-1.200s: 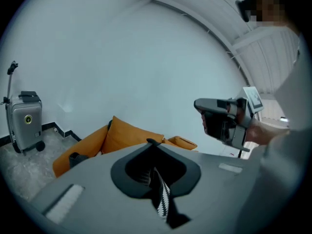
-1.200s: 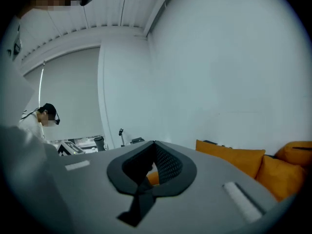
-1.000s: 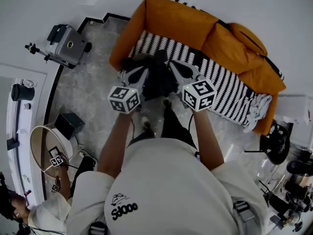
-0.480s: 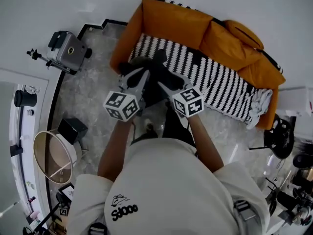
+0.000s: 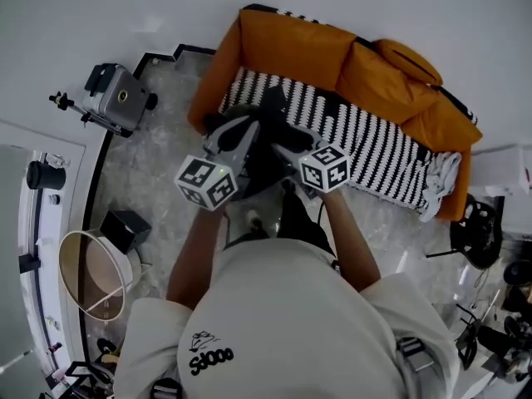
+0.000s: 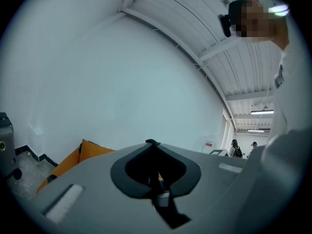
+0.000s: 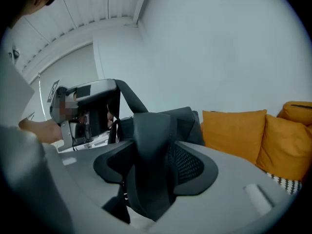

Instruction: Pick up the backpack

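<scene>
The backpack (image 5: 264, 146) sits between both grippers at the front edge of the sofa (image 5: 291, 36). The right gripper (image 7: 146, 172) jaws are clenched on its padded strap (image 7: 151, 130) and the left gripper (image 6: 156, 172) jaws are closed on a thin strap (image 6: 168, 216); whether it is clear of the seat cannot be told. Probable fault: the thin strap slips out under load, so the backpack swings onto the right side and tilts or snags on the sofa arm (image 5: 208, 90). The case (image 5: 116, 90) and bin (image 5: 87, 273) stand well apart to the left and do not obstruct.
</scene>
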`<state>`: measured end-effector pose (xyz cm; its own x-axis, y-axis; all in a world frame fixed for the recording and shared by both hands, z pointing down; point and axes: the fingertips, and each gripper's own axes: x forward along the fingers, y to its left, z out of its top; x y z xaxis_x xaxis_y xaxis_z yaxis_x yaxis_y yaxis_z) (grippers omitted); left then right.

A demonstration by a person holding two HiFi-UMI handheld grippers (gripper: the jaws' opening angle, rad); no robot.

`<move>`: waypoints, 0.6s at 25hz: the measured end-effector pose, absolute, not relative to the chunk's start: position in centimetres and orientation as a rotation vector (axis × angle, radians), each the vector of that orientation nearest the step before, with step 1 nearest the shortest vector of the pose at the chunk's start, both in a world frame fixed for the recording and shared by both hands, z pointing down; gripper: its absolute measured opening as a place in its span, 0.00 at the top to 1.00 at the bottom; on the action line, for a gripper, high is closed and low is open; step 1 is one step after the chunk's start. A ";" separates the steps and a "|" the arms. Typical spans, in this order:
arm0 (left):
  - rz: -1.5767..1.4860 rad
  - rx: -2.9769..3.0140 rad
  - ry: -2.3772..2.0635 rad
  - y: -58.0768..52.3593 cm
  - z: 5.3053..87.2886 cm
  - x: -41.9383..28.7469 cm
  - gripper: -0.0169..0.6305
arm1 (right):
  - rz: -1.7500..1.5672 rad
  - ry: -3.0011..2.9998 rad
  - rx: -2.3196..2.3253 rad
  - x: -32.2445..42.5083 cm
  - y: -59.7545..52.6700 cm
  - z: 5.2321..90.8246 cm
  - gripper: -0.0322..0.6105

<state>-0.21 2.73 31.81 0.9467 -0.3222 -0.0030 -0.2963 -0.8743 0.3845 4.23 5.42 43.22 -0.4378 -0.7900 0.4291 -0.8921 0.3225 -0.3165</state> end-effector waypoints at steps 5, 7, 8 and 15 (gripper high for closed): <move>-0.115 2.758 -0.406 3.4 29.9 0.7 0.95 | 0.812 -2.415 1.614 6.0 6.4 40.5 0.73; -0.132 2.777 -0.384 3.8 28.9 1.0 0.95 | 0.808 -2.412 1.686 6.8 6.9 38.6 0.83; -0.142 2.786 -0.374 4.0 28.4 1.2 0.95 | 0.790 -2.400 1.715 7.1 7.1 37.6 0.84; -0.254 2.844 -0.356 5.0 23.7 1.3 0.95 | 0.481 -2.264 1.862 7.8 8.8 30.8 0.87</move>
